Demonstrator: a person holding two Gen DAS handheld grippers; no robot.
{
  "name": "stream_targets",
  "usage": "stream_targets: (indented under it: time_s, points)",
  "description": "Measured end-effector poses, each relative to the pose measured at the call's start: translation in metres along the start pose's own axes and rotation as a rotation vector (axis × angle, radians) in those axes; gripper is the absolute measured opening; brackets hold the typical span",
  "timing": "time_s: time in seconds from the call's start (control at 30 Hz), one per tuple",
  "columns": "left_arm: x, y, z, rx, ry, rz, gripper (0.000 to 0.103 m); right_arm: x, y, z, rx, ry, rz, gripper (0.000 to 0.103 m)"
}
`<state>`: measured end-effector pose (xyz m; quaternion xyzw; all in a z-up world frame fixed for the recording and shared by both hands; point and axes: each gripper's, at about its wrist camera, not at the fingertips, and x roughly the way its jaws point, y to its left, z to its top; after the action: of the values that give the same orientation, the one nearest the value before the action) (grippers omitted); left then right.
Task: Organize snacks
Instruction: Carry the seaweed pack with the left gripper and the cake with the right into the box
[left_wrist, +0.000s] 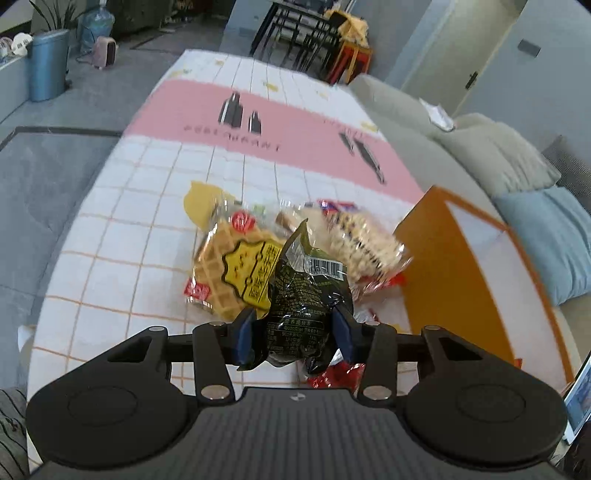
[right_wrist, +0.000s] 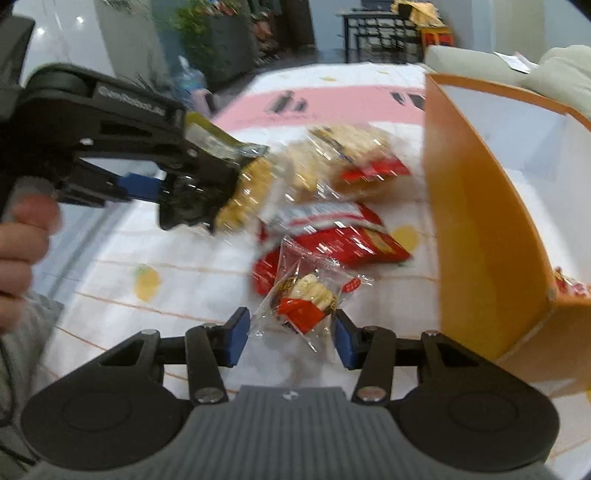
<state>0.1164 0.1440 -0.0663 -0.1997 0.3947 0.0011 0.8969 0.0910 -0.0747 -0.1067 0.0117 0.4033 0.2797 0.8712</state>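
The left gripper (left_wrist: 293, 334) is clamping a dark green snack packet (left_wrist: 308, 291); the right gripper (right_wrist: 291, 338) is gaping around a clear-wrapped snack (right_wrist: 306, 299), pads not pressing. One red packet (right_wrist: 570, 288) is sitting in the orange box (right_wrist: 487, 229) — several are waiting on the tablecloth (right_wrist: 192, 280).

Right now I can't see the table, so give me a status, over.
Left gripper shut on dark green snack packet. Right gripper open around clear-wrapped snack. Orange box beside it, nothing in the way.
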Motion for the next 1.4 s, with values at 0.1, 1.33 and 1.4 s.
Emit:
stream_targets:
  time_s: [0.1, 1.33, 1.4]
  points:
    - [-0.007, -0.004, 0.003, 0.002, -0.016, 0.008, 0.048, -0.012, -0.003, 0.006, 0.037, -0.047, 0.064, 0.048]
    - [-0.026, -0.086, -0.015, 0.068, 0.009, -0.33, 0.037, -0.072, -0.142, 0.039, 0.156, -0.026, -0.175, 0.051]
    - [-0.028, -0.091, -0.013, 0.068, 0.003, -0.336, 0.037, -0.075, -0.144, 0.041, 0.182, -0.041, -0.146, 0.06]
